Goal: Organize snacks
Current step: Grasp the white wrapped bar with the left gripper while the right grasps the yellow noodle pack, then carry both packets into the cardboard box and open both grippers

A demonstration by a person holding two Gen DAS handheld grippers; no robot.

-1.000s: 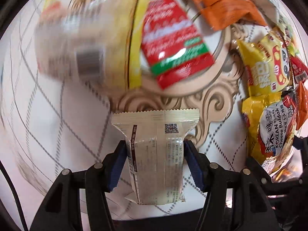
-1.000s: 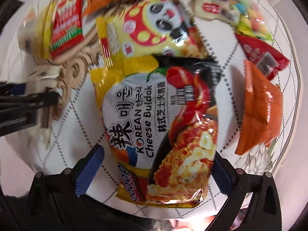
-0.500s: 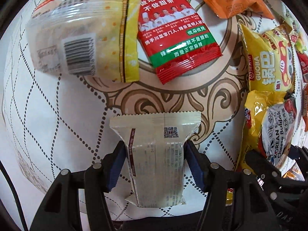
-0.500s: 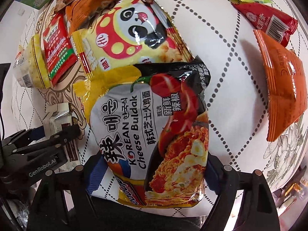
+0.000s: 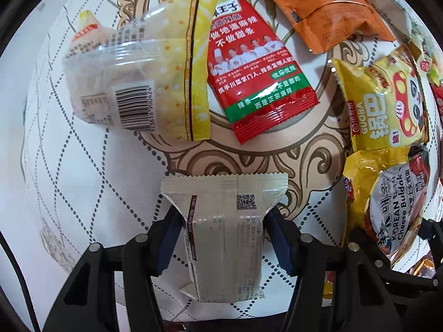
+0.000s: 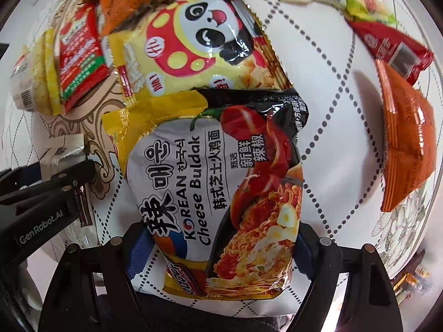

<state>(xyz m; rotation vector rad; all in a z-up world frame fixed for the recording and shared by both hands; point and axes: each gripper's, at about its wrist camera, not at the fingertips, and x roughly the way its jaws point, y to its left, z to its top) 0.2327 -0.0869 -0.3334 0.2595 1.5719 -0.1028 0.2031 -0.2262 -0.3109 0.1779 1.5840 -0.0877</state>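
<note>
While gripped on both sides: beige snack packet (image 5: 225,238) upright between the blue pads (image 5: 164,246) of the left gripper (image 5: 224,244), serrated top edge and QR code poking out beyond the fingertips, lower seam hanging back toward the camera.

Left jaws: pinching the beige snack packet at its narrow waist, one pad on each long edge.

Right gripper (image 6: 218,251): clamped on the Cheese Buldak noodle bag (image 6: 221,193), lower half of the bag wedged between the pads, most of the bag fanning out ahead of the fingertips.

Right jaws: spread wide yet pressed against both sides of the noodle bag.

Beyond the noodle bag: yellow panda snack bag (image 6: 199,47), touching and partly overlapped by the noodle bag's top edge.

Ahead of the left gripper: red spicy-strip packet (image 5: 257,77) and yellow clear-windowed packet (image 5: 144,83) lying side by side, edges overlapping, well apart from the held beige packet.

Farther up in the left view: orange packet (image 5: 326,8), flat, just beside the red packet's upper corner.

Right of the noodle bag: orange chip bag (image 6: 407,144), apart from it, with a dark red packet (image 6: 390,44) touching its top.

Surface: white tablecloth (image 5: 91,182) with dotted diamond lines and a tan scroll medallion.

Left gripper as seen from the right wrist: at the left edge, level with the noodle bag's side, near but not touching.
</note>
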